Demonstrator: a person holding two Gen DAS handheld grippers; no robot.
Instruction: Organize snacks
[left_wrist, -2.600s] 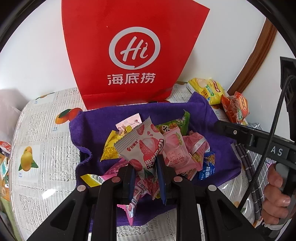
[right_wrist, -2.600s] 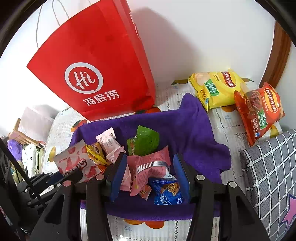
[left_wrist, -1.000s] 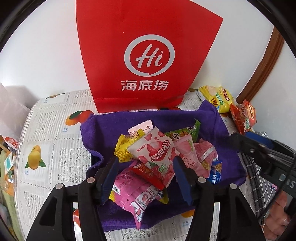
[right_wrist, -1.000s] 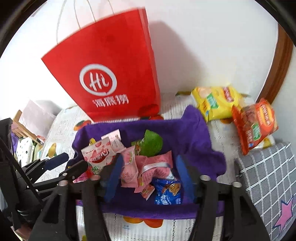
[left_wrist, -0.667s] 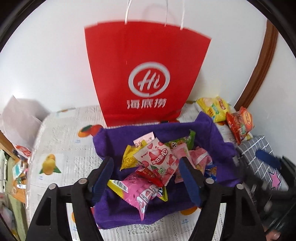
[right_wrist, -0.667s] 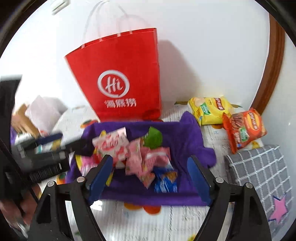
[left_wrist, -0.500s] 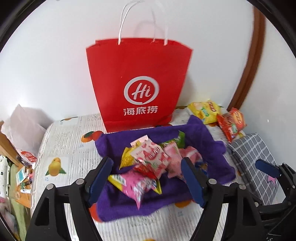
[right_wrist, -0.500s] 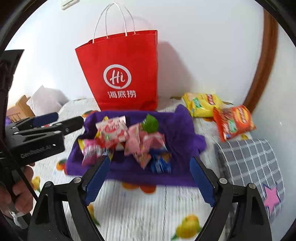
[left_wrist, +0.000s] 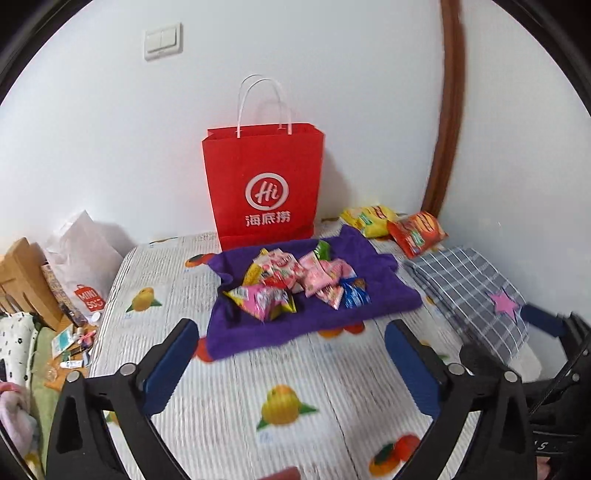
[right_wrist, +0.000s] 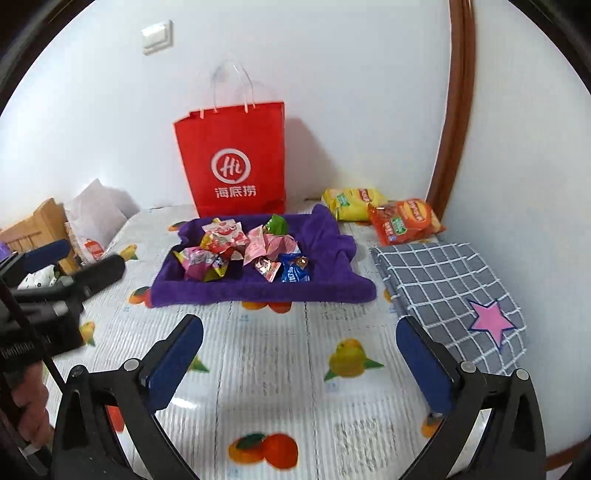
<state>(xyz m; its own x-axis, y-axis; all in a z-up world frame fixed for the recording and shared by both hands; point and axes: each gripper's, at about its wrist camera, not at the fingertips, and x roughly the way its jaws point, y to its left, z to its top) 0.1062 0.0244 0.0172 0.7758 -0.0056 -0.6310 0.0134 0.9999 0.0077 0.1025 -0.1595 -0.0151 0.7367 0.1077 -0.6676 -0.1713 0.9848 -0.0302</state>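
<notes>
Both tools stand clear of the work. The left gripper (left_wrist: 291, 354) and the right gripper (right_wrist: 299, 350) are released; their jaws have just been opening, with nothing between them, only the fruit-printed bench cover (right_wrist: 266, 369) showing in each gap.

The snack packets (right_wrist: 240, 254) lie heaped in the middle of the purple towel (right_wrist: 317, 288), which serves as the reference here. The red paper bag (right_wrist: 232, 162) stands upright directly behind the towel, against the wall. The yellow chip bag (right_wrist: 351, 199) and the orange chip bag (right_wrist: 402, 219) lie flat off the towel's far right corner, touching each other. The grey checked cloth (right_wrist: 443, 280) lies just right of the towel.

From either pair of jaws the heap lies straight ahead and well apart. In the left wrist view it sits nearly central; in the right wrist view it sits left of centre, so the left gripper appears marginally better aligned, though fisheye distortion makes this uncertain.

The towel's long axis runs left to right across both views. The packets point in mixed directions; no common axis can be stated.
</notes>
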